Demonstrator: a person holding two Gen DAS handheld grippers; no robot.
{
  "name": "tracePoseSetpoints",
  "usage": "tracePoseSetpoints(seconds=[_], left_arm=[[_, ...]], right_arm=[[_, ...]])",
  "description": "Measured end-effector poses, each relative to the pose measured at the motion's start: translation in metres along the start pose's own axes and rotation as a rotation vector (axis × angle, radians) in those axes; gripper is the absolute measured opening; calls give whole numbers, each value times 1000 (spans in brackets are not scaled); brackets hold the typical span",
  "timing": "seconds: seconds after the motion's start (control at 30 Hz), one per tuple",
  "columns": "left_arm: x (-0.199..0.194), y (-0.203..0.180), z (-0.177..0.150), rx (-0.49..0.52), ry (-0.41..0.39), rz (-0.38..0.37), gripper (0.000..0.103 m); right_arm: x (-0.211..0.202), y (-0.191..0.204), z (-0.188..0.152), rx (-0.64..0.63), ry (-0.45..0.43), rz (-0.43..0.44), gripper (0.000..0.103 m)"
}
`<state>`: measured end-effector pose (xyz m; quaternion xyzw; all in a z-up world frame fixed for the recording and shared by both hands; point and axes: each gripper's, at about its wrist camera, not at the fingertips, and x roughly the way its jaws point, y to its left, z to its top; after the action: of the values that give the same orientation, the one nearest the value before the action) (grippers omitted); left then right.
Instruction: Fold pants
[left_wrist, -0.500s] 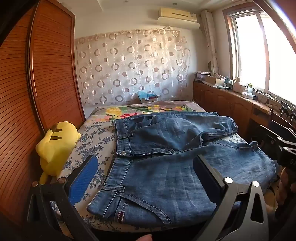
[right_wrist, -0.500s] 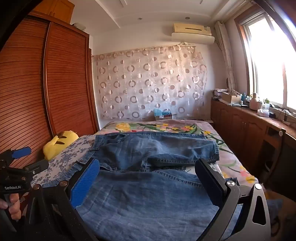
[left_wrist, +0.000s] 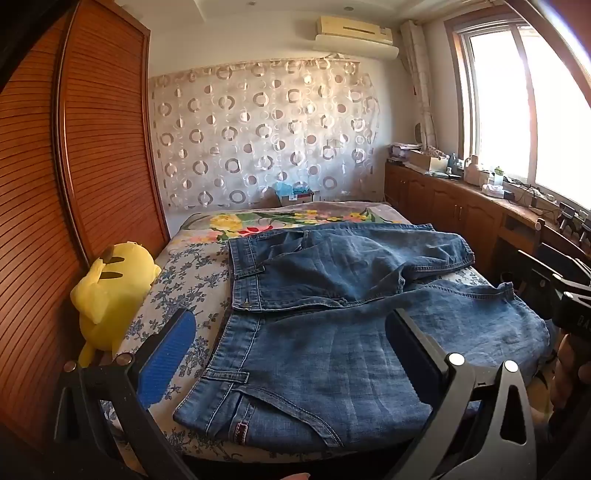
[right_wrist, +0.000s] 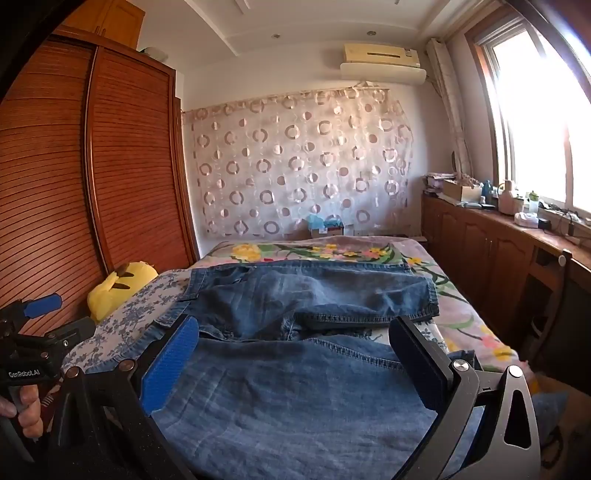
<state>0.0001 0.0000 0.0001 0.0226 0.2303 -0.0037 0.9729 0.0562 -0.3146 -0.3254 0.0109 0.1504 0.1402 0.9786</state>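
Observation:
Blue denim pants (left_wrist: 332, 325) lie spread across the bed (left_wrist: 184, 280), waistband to the left and both legs running to the right; the far leg (left_wrist: 369, 254) is rumpled. My left gripper (left_wrist: 291, 339) hovers open above the near hip and waistband, with nothing between its blue-padded fingers (left_wrist: 166, 358). In the right wrist view the pants (right_wrist: 295, 387) fill the foreground. My right gripper (right_wrist: 295, 354) hangs open over the near leg, its pads clear of the cloth. The left gripper's handle, held by a hand (right_wrist: 26, 410), shows at the left edge there.
A yellow plush toy (left_wrist: 110, 291) sits at the bed's left edge against the wooden wardrobe (left_wrist: 74, 184). A wooden counter (left_wrist: 480, 206) with small items runs under the window on the right. A box (right_wrist: 325, 227) stands at the bed's far end.

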Motion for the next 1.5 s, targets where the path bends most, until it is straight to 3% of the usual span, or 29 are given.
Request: tracePoseSetpoints(seconds=[1.5], left_arm=[[-12, 2, 9, -2, -24, 4, 103]], right_arm=[[1, 2, 0, -7, -1, -1, 103]])
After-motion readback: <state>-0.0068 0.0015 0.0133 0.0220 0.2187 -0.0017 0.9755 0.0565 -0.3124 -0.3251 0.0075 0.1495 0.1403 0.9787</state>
